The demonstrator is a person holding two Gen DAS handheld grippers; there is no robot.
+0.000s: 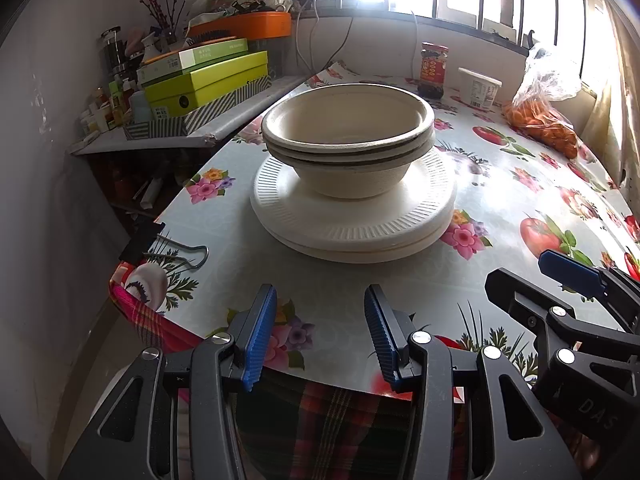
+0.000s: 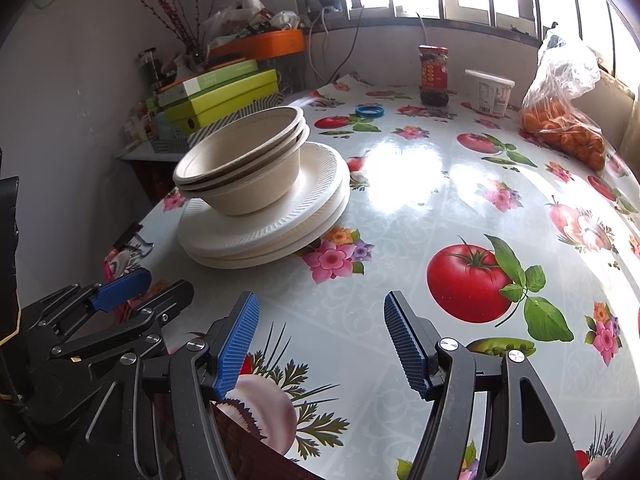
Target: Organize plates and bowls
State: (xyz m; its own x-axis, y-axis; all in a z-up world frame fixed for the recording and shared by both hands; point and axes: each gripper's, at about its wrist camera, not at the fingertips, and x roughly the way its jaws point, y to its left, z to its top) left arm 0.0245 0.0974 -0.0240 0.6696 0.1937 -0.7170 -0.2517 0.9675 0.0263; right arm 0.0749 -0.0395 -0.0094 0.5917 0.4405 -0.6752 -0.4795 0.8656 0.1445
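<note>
Your bowls (image 1: 347, 136), beige and nested, sit on a stack of white ribbed plates (image 1: 352, 220) at the table's (image 2: 400, 208) left side, the bowl rims slightly offset. Your left gripper (image 1: 320, 332) and right gripper (image 2: 320, 340) hover over the near edge, both parted, holding nothing.

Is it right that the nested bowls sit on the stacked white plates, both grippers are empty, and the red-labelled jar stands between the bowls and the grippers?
Not quite. The jar stands at the far edge of the table, beyond the bowls and plates, as the right wrist view shows. The rest holds.
</note>
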